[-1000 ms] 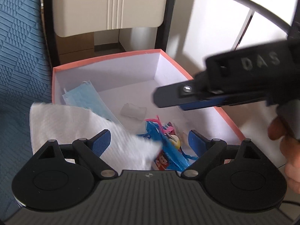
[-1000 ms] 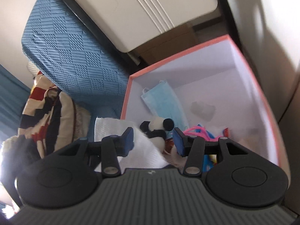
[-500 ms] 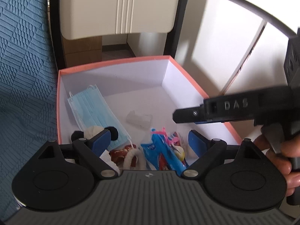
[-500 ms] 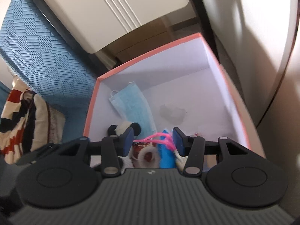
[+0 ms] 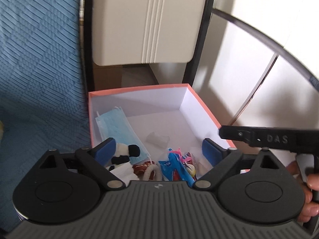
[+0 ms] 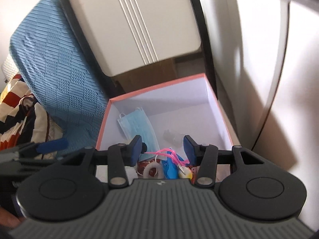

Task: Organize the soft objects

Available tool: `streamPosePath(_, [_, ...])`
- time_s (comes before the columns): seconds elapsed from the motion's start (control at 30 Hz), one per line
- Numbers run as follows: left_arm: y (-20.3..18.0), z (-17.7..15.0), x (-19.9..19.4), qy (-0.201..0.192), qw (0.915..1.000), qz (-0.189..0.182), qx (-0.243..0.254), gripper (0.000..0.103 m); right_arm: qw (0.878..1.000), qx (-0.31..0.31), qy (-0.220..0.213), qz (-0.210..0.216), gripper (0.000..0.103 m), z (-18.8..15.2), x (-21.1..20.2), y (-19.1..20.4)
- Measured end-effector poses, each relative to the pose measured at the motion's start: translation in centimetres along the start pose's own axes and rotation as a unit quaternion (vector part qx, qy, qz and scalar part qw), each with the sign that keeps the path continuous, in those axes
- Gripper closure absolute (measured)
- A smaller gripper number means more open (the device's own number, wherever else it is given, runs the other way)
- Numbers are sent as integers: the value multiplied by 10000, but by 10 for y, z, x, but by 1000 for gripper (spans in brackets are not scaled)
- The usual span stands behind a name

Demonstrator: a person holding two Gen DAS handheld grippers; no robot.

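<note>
A pink-rimmed white box [image 5: 139,90] [image 6: 155,88] holds a blue face mask [image 5: 116,125] [image 6: 139,126], a black-and-white plush [image 5: 125,152], a white paper towel [image 5: 122,172], a blue snack packet [image 5: 173,167] [image 6: 170,166], a pink string [image 6: 169,154] and a clear wrapper [image 5: 157,138] [image 6: 172,137]. My left gripper [image 5: 159,149] is open and empty above the box's near end. My right gripper [image 6: 162,146] is open and empty over the same end; it shows side-on in the left wrist view [image 5: 259,138].
A blue quilted cushion [image 5: 37,69] [image 6: 55,69] lies left of the box. A cream chair back [image 5: 147,22] with a black frame stands behind it. A white wall or cabinet [image 5: 249,69] is on the right. A striped cloth [image 6: 18,107] lies far left.
The white paper towel has dropped from the left gripper into the box. Both grippers have drawn back and up from the box, and the right gripper has moved to the right.
</note>
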State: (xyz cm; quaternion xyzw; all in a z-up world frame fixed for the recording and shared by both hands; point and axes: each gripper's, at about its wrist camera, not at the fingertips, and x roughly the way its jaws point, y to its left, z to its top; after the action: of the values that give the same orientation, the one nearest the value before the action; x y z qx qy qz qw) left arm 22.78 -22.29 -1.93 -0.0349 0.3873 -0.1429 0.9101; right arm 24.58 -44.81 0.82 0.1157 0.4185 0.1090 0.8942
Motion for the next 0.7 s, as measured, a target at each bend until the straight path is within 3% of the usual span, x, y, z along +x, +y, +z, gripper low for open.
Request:
streamPosePath(0.47, [24,-17,-120,-318,9993,163,-94,1,9955,-141,-714,-614,54,-55,-99,63])
streamPosePath(0.53, [27,-22,-132,-321,9993,188,-84,1,9948,-120,-736,-696,43,-65,-106,71])
streamPosePath(0.6, [31,-30,-145,-348,9992,179,-85,1,9940,-125,-777,-759,23,-75,-112,77])
streamPosePath(0.7, [37,-39,-156,-339,9992,183,-129,1,9927,-131,-776,-917,17,-87,-117,88])
